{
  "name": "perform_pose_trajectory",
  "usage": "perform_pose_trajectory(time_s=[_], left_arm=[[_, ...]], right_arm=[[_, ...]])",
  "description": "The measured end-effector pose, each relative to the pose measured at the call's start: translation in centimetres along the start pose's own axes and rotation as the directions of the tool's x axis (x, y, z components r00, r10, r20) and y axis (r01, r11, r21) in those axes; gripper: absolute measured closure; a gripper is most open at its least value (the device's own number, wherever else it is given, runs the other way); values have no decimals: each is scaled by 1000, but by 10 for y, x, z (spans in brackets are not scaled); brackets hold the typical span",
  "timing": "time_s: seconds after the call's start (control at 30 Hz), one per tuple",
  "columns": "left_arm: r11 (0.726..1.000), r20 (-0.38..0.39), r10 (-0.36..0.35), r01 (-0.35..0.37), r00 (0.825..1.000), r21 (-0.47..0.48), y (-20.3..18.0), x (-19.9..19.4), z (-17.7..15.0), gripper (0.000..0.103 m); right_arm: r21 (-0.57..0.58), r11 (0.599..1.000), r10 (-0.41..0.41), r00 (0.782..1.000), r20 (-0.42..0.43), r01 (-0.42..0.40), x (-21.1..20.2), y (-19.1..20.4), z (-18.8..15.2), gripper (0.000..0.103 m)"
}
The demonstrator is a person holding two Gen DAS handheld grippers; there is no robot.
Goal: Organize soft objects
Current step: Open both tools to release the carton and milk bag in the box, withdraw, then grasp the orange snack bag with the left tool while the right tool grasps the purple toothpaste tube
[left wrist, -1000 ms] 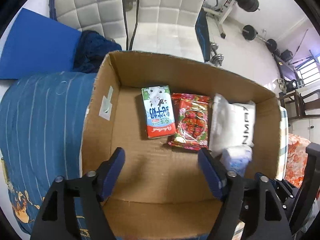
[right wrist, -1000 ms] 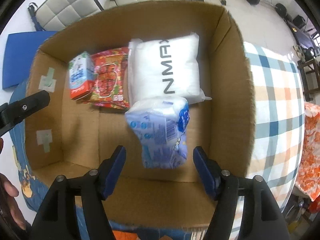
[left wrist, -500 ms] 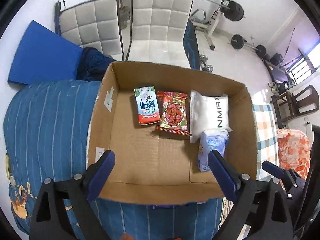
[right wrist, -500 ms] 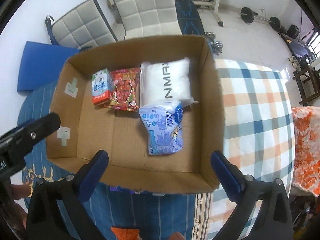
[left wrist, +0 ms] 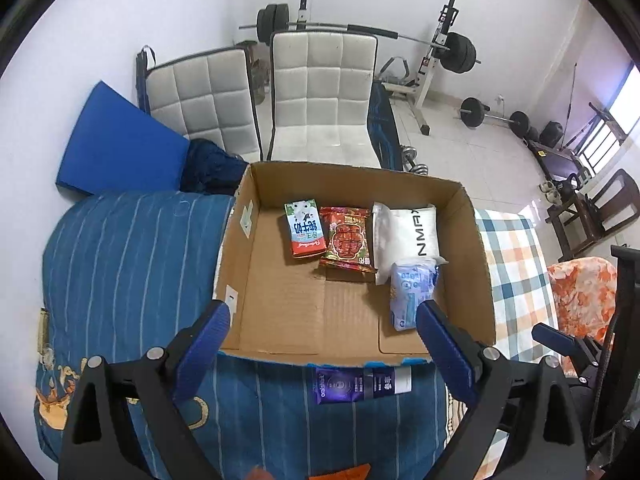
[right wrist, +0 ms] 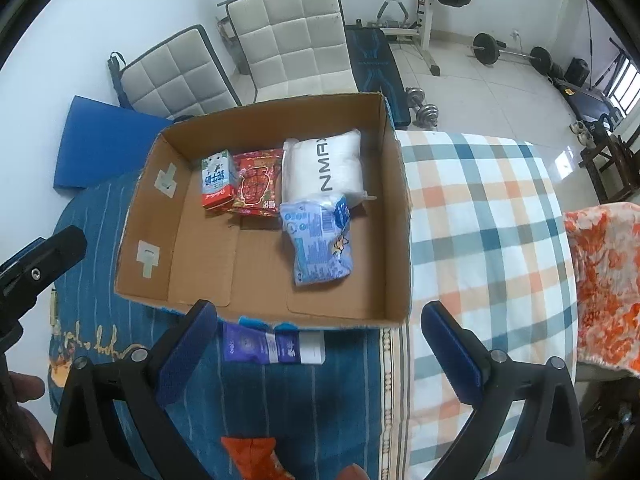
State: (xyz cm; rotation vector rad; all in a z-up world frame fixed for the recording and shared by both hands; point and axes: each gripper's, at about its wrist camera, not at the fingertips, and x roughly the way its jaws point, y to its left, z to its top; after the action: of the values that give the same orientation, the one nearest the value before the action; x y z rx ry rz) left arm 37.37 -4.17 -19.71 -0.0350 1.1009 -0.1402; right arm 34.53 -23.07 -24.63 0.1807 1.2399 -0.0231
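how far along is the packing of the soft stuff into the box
Done: four packs lie in the cardboard box, the blue tissue pack nearest. In hand: nothing; both grippers' jaws are open. Left: the purple pack and an orange item lie outside on the bed.

home gym room: barbell rack [left wrist: 436, 60], dumbbells [right wrist: 424, 108], bed [left wrist: 132, 260].

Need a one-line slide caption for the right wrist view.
Open right gripper above a cardboard box holding four soft packs, purple tube outside.
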Motion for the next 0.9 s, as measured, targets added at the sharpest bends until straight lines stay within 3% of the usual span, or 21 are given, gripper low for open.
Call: perform_pose_trajectory(time_s=[0.43,0.63,0.7,0.8,0.9], left_arm=[[1000,35,27,-28,999,11,-11,-31,-29,8],[998,-99,55,-52,994,31,-25,-4,-84,8],[998,-182,57,-51,982,36,-31,16,-111,8],[996,-310,80,-64,948,61,-41,49,-154,8],[993,-429,107,-78,897,85,-47,84,-195,8]], right_arm=[[20,999,48,998,34,-48,-27,-16,-38,0],[72,997,-3,997,-80,9,8,-58,-92,0],[91,995,-20,991,-131,32,24,-74,-110,0],[122,990,-37,978,-207,63,49,-96,-141,0],[127,988,-51,964,-259,87,66,-109,-166,0]])
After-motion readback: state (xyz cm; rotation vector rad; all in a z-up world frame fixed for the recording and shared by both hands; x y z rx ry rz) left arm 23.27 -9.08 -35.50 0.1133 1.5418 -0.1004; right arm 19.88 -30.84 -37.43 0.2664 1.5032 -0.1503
